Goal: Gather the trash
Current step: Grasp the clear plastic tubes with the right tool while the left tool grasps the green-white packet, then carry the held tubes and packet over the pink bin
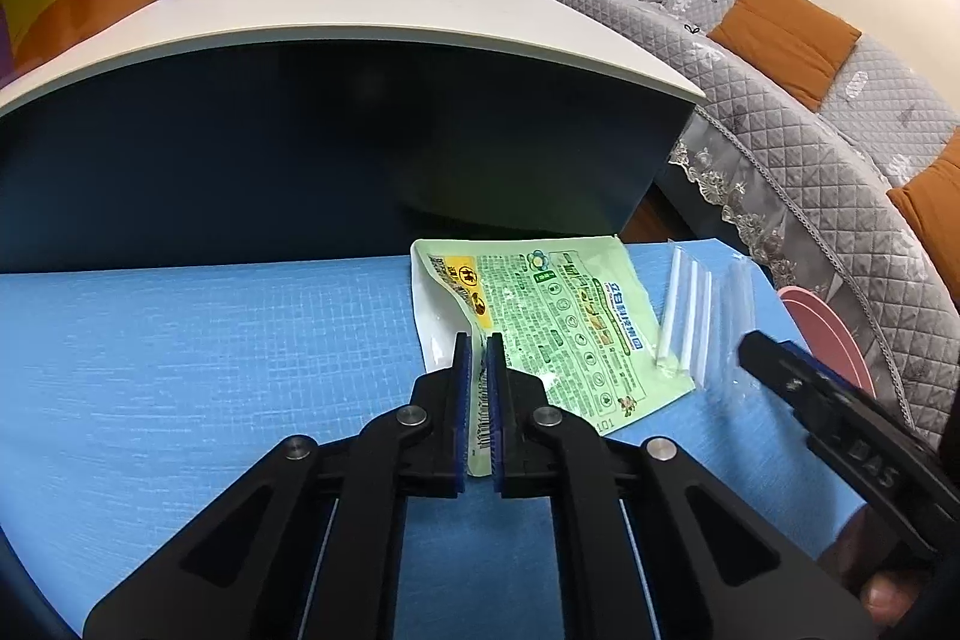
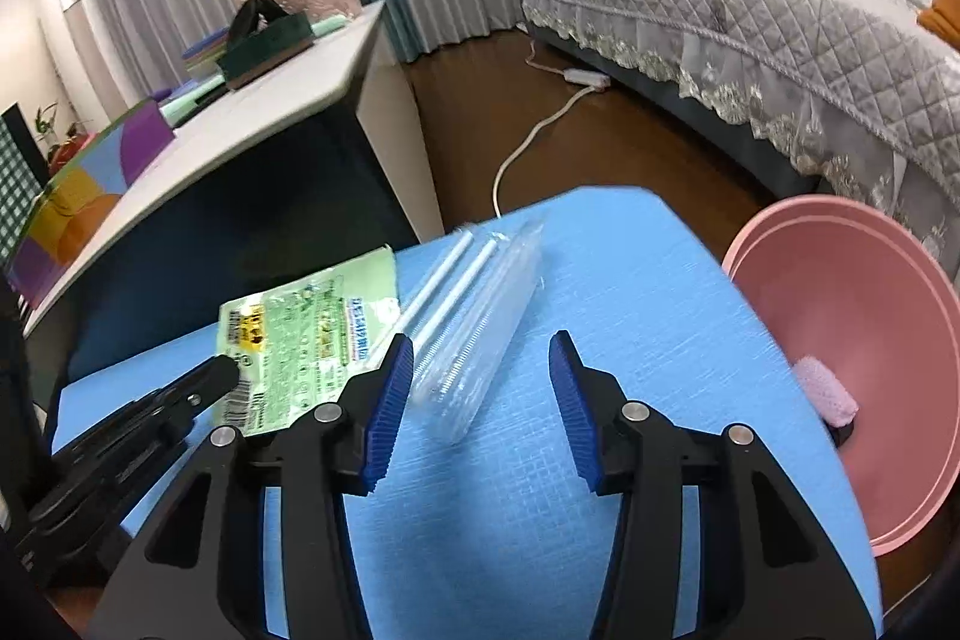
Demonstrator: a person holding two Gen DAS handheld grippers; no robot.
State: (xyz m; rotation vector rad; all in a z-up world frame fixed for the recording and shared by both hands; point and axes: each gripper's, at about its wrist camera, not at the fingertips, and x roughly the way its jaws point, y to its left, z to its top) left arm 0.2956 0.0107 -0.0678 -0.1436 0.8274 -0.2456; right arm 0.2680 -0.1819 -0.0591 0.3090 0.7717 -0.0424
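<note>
A green printed wrapper (image 1: 558, 316) lies on the blue mat (image 1: 210, 340). My left gripper (image 1: 478, 346) is shut on its near corner. The wrapper also shows in the right wrist view (image 2: 300, 340), with the left gripper (image 2: 219, 376) at its edge. A clear plastic sleeve with white straws (image 2: 474, 322) lies just right of the wrapper; it also shows in the left wrist view (image 1: 696, 316). My right gripper (image 2: 480, 346) is open and empty, just above the sleeve's near end. It shows at the right in the left wrist view (image 1: 750, 346).
A pink basin (image 2: 840, 340) stands off the mat's right edge with a pink sponge-like piece (image 2: 825, 391) inside. A white-topped dark table (image 1: 360, 16) with boxes stands behind the mat. A grey sofa (image 2: 750, 28) and a floor cable (image 2: 540, 130) lie beyond.
</note>
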